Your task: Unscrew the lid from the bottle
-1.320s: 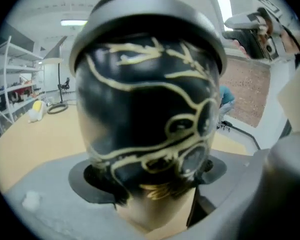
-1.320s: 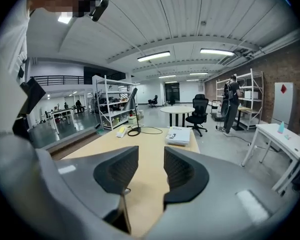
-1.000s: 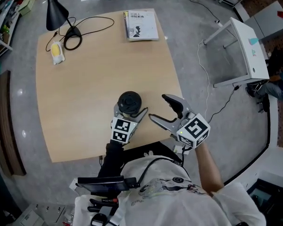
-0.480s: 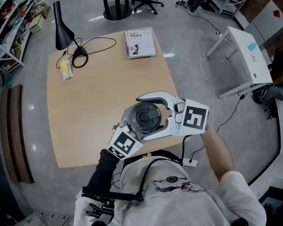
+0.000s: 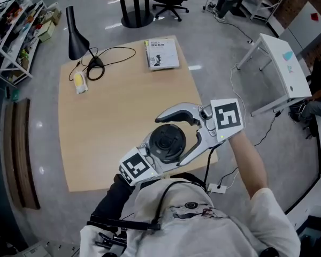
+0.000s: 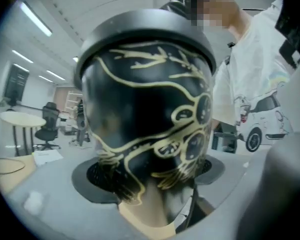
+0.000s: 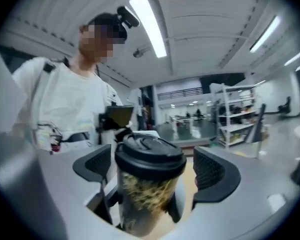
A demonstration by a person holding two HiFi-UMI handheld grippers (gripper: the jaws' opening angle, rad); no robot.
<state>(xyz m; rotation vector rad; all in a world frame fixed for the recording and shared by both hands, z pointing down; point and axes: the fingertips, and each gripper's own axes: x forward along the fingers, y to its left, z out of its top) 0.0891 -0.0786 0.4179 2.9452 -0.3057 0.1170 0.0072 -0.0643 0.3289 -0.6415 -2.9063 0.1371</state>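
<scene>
Lid (image 7: 149, 156) sits on the bottle (image 6: 145, 109), which the left claw (image 6: 152, 176) clamps above the desk (image 5: 112, 100), lower centre of the head view. Right claw (image 7: 152, 170) has just been opening; its pads flank the lid without touching. Unscrewing looks not yet begun.

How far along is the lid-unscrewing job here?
Done: the left gripper clamps the bottle. In hand: the right gripper has just been opening its jaws; the lid sits between them, ungripped. Left: close on the lid, which is still on, and twist it off.
</scene>
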